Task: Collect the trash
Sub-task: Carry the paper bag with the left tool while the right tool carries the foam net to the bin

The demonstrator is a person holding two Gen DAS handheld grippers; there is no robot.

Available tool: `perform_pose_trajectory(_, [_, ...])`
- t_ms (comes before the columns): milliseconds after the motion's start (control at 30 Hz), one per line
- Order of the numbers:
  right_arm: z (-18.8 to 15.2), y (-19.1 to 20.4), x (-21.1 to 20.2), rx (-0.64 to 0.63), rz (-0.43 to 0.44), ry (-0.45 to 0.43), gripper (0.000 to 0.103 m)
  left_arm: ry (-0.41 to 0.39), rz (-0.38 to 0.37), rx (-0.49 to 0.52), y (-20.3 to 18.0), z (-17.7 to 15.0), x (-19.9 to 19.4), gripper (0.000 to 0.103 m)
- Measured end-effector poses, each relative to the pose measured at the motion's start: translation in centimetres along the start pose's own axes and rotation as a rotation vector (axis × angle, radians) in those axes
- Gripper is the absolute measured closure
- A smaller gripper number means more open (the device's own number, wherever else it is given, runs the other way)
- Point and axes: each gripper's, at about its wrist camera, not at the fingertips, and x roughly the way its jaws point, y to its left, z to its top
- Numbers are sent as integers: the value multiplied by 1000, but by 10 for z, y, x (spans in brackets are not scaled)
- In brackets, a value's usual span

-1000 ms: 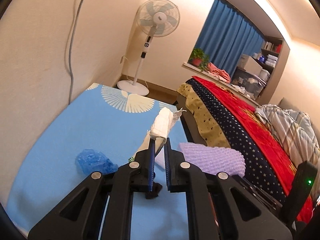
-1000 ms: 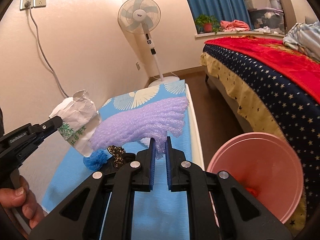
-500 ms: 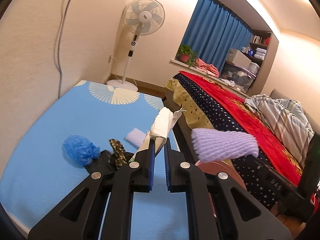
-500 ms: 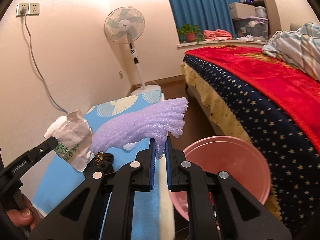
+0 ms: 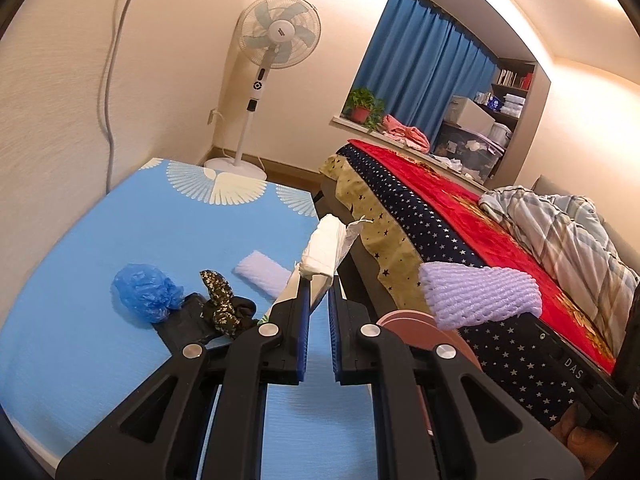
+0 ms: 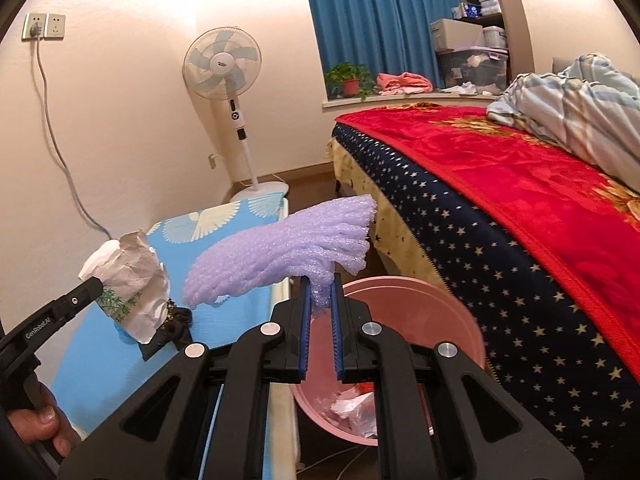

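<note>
Two grippers each hold a piece of trash above the near end of a blue table (image 5: 100, 240). The right gripper (image 6: 319, 304) is clamped on a sheet of purple foam wrap (image 6: 280, 248), which hangs in the air over the pink bin (image 6: 452, 312). That bin stands on the floor between the table and the bed (image 6: 500, 200), with crumpled white scraps (image 6: 352, 408) lying at its bottom. The left gripper (image 5: 316, 296) is closed on a crumpled white paper packet (image 5: 324, 248) printed with green leaves, held up over the table's right edge, to the left of the bin.

On the table lie a crumpled blue plastic bag (image 5: 140, 292), a black cloth (image 5: 188, 324) with a patterned hair tie (image 5: 218, 300) on it, and, a little farther off, a small white foam piece (image 5: 260, 274). The blue bag touches the black cloth on its left side.

At the far end of the room a white fan (image 5: 276, 40) stands by the wall, near the blue curtain (image 5: 420, 68).
</note>
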Motion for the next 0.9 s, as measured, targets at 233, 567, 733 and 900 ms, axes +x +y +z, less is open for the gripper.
perform_pose_trajectory(233, [1,-6,-3,5,-42,-17,93,11,-24,17,-13,-4,8,94])
perform_pose_trajectory(567, [0,-23,-4,28,-155,-39,93,32,-65,50,-37,-12,25,94])
perform_pose_trajectory(733, [-2,-30,-3,38,-213,-46,93,42,-90,54,-48,-17,34,94])
perform_pose_trajectory(900, [-4,-35,2,39,-249,-33,93,56,-117,56,-60,-21,44,94])
